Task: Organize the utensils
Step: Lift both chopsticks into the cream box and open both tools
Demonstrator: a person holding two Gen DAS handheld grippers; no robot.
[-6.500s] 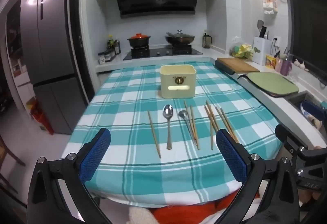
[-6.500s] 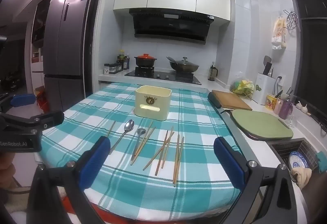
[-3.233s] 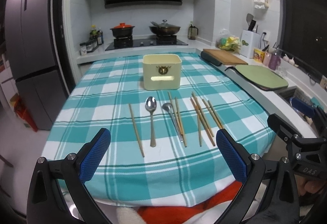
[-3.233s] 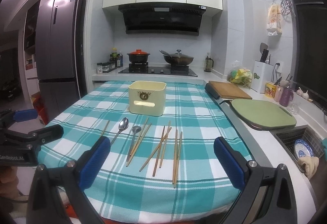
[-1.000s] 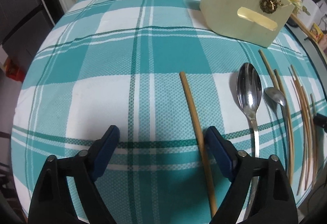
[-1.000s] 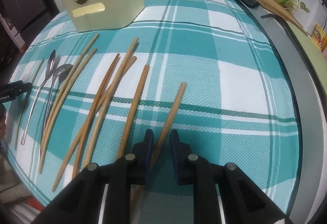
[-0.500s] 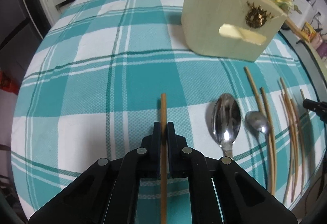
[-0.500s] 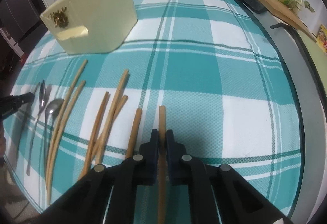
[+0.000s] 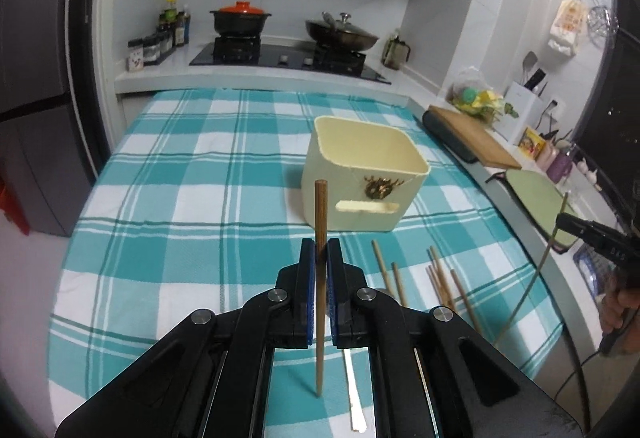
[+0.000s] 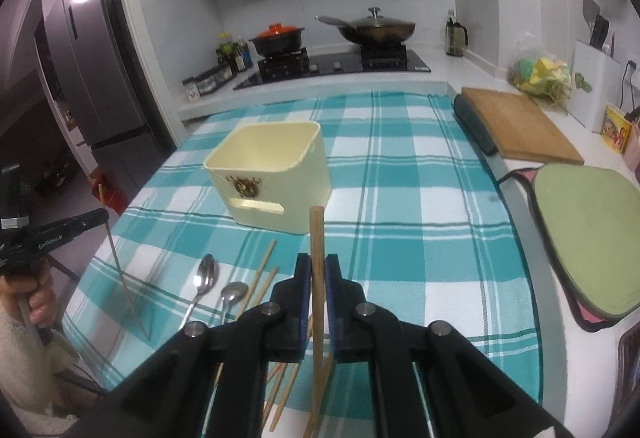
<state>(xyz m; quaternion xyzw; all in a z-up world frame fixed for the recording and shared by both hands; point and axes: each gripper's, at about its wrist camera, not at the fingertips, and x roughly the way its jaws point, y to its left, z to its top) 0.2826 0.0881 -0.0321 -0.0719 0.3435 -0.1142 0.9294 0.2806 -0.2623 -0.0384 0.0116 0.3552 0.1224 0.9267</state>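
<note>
A cream square utensil holder (image 9: pixel 366 178) (image 10: pixel 276 174) stands open and empty mid-table. My left gripper (image 9: pixel 320 258) is shut on a wooden chopstick (image 9: pixel 320 214), held upright above the cloth, in front of the holder. My right gripper (image 10: pixel 317 270) is shut on another chopstick (image 10: pixel 317 238), also raised, right of the holder. Several loose chopsticks (image 9: pixel 438 278) (image 10: pixel 264 270) and two spoons (image 10: pixel 206 278) lie on the cloth before the holder. Each gripper shows at the edge of the other's view, the right one (image 9: pixel 568 224) and the left one (image 10: pixel 98 216).
The table has a teal checked cloth (image 9: pixel 192 206). A wooden board (image 10: pixel 520 126) and green mat (image 10: pixel 588 230) sit on the counter to the right. The stove with pots (image 9: pixel 280 46) is behind; a fridge (image 10: pixel 92 70) is at left.
Both grippers have lifted their chopsticks off the cloth and tilted up, so the views now look across the table toward the holder.
</note>
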